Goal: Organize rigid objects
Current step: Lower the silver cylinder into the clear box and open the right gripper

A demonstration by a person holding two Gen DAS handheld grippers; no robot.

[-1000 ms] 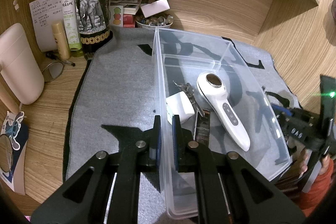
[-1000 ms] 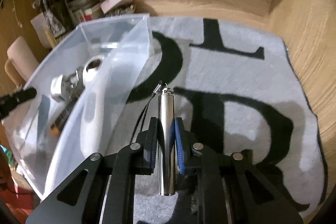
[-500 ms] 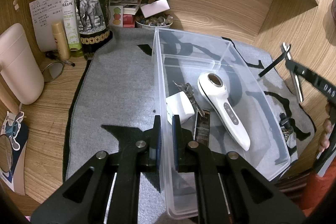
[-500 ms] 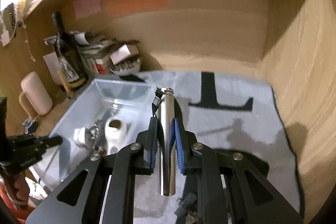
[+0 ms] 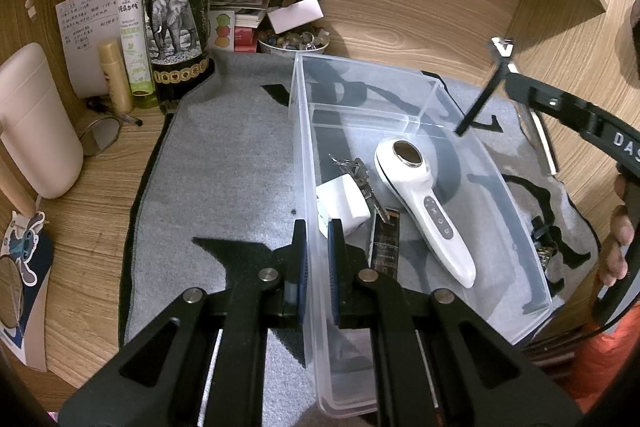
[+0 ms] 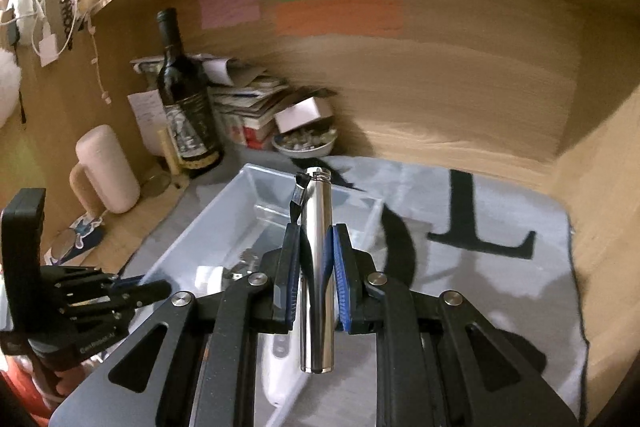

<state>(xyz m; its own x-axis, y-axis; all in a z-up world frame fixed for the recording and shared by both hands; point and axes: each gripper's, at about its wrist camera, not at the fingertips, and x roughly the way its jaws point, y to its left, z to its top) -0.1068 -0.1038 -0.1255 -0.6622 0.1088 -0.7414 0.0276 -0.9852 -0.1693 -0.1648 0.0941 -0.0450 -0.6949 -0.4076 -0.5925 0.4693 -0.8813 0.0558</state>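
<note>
Right tool [image 6: 316,263] tilted downward above the clear bin [image 5: 496,163], clamped on a slim silver cylinder [image 6: 317,267] with a short black strap at its tip. Left tool [image 5: 316,259] pinched together on the bin's near wall. Inside the bin: white handheld device [image 5: 424,195], white adapter [image 5: 340,205], keys [image 5: 358,173], dark flat case [image 5: 384,245].

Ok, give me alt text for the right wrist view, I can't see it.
The right tool grips a shiny metal cylinder upright between its blue pads, above a clear plastic bin on a grey mat. The left tool clamps the bin's near wall; a wine bottle stands behind.
</note>
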